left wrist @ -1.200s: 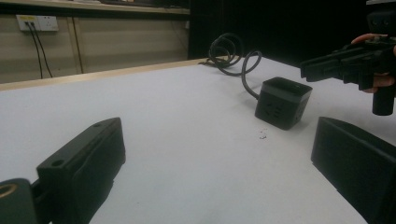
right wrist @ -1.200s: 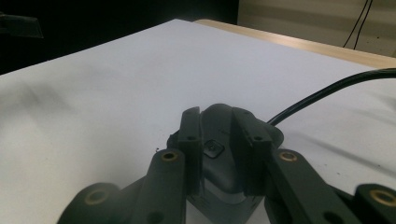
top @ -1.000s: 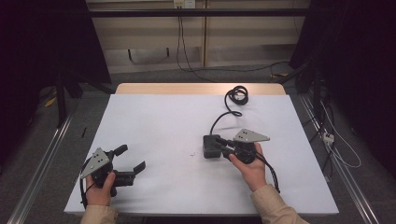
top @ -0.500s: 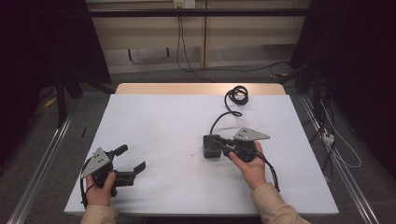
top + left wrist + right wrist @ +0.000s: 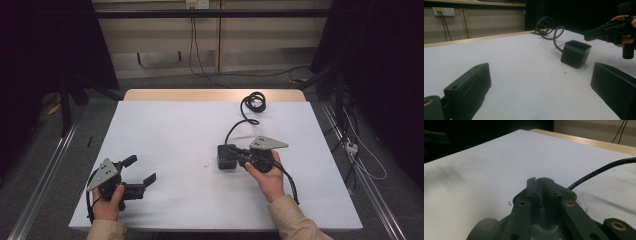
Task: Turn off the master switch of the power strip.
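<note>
One black box (image 5: 226, 157) touches the closed right gripper (image 5: 239, 154).

A white-topped table (image 5: 165, 130) bears a black box (image 5: 226, 157) near centre. Its cable (image 5: 250, 107) coils toward one o'clock

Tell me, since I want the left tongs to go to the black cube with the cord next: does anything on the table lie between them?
Nothing visible does. Between the open left tongs and the black cube lies only bare white table. The right tongs, shut, sit at the cube's far side.
</note>
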`<state>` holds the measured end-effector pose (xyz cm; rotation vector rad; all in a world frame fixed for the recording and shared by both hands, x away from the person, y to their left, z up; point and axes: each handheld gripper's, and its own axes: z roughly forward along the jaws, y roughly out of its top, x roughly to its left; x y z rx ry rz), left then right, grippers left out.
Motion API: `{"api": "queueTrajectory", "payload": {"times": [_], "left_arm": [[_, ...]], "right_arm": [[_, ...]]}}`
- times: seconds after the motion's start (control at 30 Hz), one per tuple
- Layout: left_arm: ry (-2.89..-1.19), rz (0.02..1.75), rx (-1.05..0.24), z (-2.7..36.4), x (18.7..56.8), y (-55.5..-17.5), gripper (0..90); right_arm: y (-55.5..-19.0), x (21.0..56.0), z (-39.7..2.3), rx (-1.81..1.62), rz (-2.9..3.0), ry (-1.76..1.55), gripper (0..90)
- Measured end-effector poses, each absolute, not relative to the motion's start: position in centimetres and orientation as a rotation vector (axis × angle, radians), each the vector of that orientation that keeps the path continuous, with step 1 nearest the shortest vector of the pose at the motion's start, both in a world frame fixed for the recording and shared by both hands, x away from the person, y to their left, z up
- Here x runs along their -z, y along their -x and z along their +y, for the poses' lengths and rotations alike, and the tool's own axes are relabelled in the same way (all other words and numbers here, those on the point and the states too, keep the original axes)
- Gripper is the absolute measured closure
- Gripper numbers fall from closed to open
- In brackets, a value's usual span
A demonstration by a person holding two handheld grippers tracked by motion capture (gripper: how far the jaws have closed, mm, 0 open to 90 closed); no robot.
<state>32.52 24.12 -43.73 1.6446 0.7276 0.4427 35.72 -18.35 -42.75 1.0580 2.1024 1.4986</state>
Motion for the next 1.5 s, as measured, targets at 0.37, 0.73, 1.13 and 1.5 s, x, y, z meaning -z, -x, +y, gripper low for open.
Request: {"api": "queueTrajectory", "payload": {"times": [0.37,0.73,1.13,1.5], "left_arm": [[-1.646,0.728,-0.444,24.09,43.74,-32.51,2.7],[-1.647,0.726,-0.443,24.06,43.75,-32.53,2.7],[-1.648,0.728,-0.443,24.05,43.77,-32.51,2.7],[-1.649,0.73,-0.441,24.03,43.81,-32.52,2.7]], "right_arm": [[-35.77,42.77,-18.38,-1.495,2.11,-1.06,87.8],[-35.83,42.81,-18.19,-1.481,2.138,-1.067,90.0],[-35.97,42.92,-17.97,-1.477,2.144,-1.059,90.0],[-36.05,43.08,-17.86,-1.457,2.146,-1.049,90.0]]}}
